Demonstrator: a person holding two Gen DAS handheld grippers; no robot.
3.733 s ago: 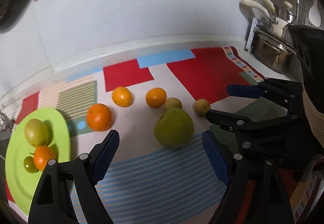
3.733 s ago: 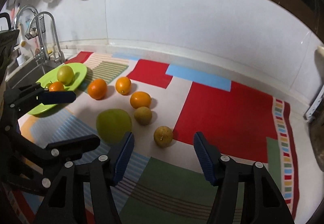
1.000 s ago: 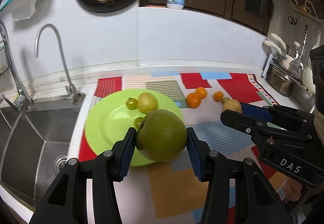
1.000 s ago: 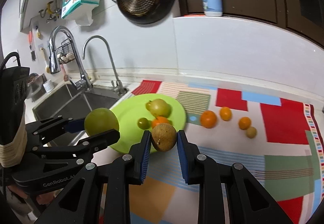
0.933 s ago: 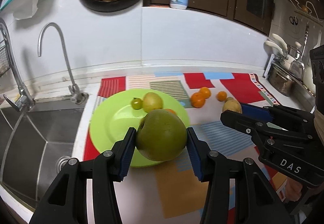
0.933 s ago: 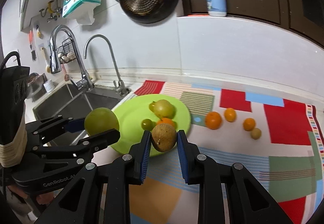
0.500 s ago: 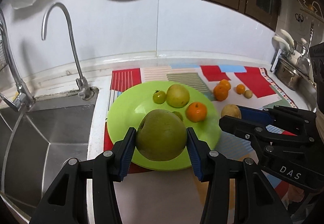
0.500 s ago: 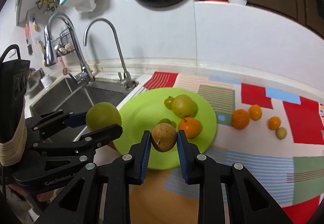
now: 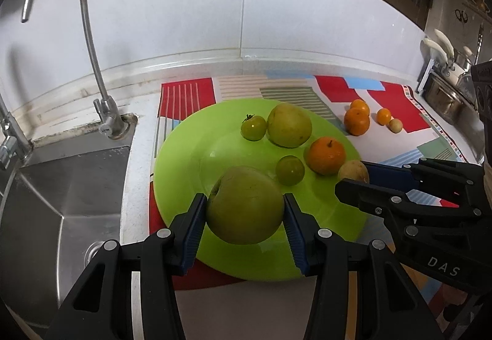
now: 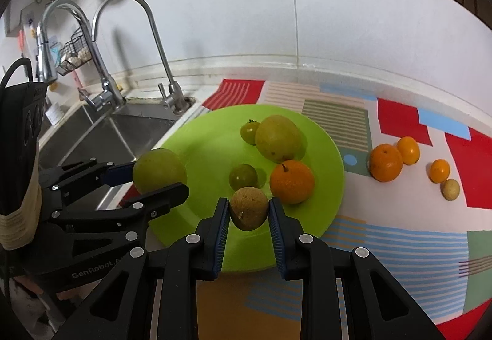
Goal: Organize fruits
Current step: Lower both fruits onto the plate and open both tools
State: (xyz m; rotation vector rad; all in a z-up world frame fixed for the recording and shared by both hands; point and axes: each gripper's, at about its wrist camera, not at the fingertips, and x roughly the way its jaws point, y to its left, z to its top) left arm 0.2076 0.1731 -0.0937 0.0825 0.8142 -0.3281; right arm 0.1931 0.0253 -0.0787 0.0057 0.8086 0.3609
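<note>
"DAS" on the right gripper (image 9: 353,183) body, seemingly "GenRobot.A…" on the left gripper (image 10: 160,178) body

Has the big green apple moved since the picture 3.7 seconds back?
Yes. The big green apple, then resting on the patchwork mat, now sits clamped in the left gripper over the lime-green plate, nearer the sink.

Both wrist cams look down close, sharing green plate (image 9: 184,161) (image 10: 203,137).

Faucet (image 9: 92,41), sink (image 9: 46,201), patchwork mat (image 10: 399,232).
</note>
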